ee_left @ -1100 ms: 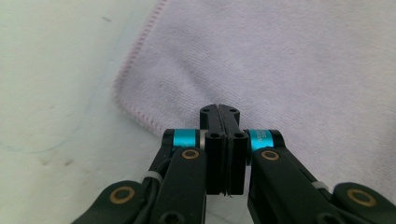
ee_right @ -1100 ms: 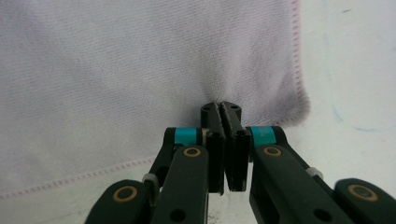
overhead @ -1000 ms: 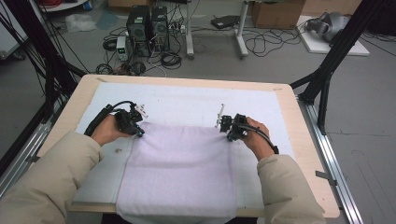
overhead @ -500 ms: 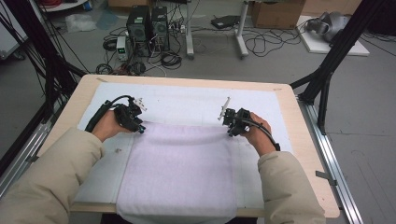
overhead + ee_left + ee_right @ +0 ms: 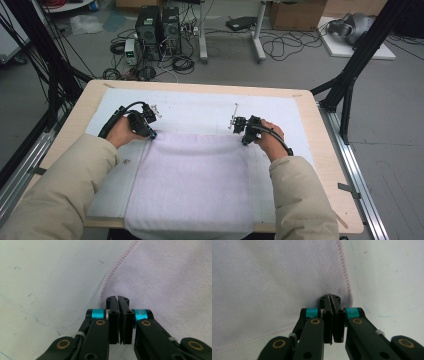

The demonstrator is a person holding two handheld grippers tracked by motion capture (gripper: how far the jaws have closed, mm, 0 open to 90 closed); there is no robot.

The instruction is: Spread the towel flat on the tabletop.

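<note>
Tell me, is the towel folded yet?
Not yet. The towel lies spread flat on the table, its near edge hanging over. The left tongs and right tongs are each shut on a far corner. Lifting those corners and folding the towel over looks still to come.

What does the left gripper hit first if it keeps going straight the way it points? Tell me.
Most likely the lilac towel: the left gripper, jaws shut, already sits at the towel's far corner, pointing down onto it. The white mat lies just beside the hem.

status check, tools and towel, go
Left tool shut on towel at its far left corner. Right tool shut on the far right corner. Towel lies flat on the table, near edge over the table's edge. Nothing in the way.
</note>
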